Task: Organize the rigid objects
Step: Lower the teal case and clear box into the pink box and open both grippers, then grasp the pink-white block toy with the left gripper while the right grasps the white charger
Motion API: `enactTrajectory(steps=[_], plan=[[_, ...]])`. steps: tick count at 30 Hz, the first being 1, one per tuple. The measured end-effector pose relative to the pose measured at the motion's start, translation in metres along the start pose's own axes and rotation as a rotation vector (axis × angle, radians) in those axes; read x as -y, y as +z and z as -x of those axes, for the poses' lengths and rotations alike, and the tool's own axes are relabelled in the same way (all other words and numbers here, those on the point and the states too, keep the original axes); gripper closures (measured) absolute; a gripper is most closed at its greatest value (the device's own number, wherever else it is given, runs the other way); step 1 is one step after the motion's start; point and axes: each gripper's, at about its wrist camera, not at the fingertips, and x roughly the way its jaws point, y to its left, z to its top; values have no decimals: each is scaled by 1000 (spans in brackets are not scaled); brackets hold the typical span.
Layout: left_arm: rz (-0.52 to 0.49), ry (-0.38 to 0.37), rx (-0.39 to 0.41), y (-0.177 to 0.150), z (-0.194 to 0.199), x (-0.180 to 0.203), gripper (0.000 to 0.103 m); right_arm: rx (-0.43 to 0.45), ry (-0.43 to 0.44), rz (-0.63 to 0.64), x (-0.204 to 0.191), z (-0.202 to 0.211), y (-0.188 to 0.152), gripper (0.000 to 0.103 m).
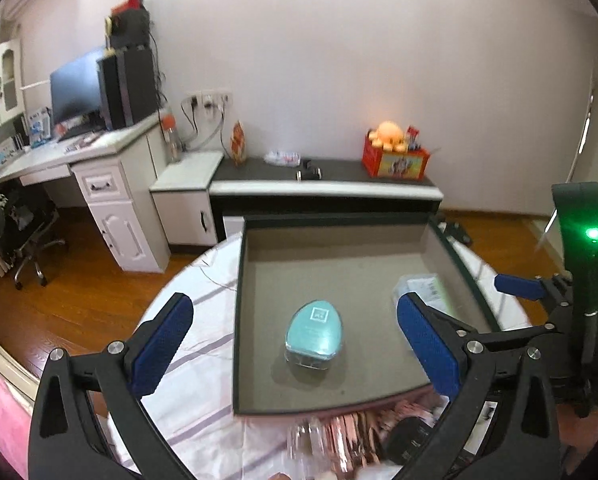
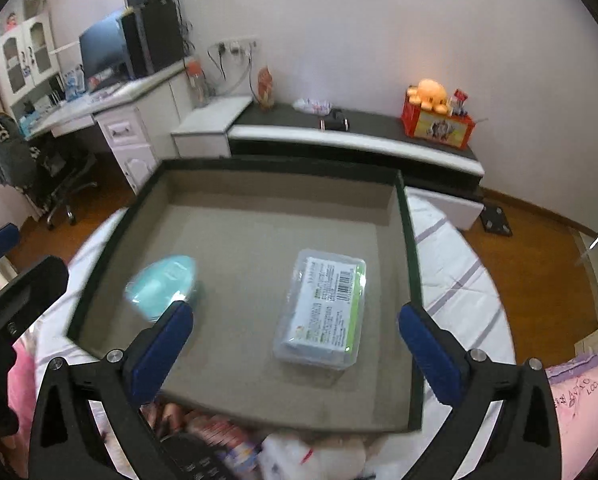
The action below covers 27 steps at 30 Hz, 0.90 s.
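We see the tray [image 1: 241, 320] at frame centre on a round table [image 1: 203, 288] with a striped cloth. Left gripper [image 1: 295, 344]: released, fingers spread wide above the teal egg case [image 1: 314, 330], which lies in the tray at lower centre, untouched. Right gripper [image 2: 295, 344]: likewise released, holding nothing, hovering over the clear pack [image 2: 323, 308] lying flat right of centre in the tray. The two items lie apart. At the bottom edge, near the tray, we see blurred clutter [image 1: 351, 440].
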Motion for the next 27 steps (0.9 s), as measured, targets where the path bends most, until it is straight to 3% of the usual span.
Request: enactTrajectory(steps=[5,11,20,27], plan=[[18,23,76,-8,57,-5,0,73,1,-3,-7,53,-11,0],[50,32,80,-32,97,-11,0,131,5,-24,-7,103,-41,0],[51,69,41,-82,124,-4,0,148,-14,-79,5,144,-105,0],[38,66,15,-100,123,7,0,121,-1,-117,8,148,-135,0]])
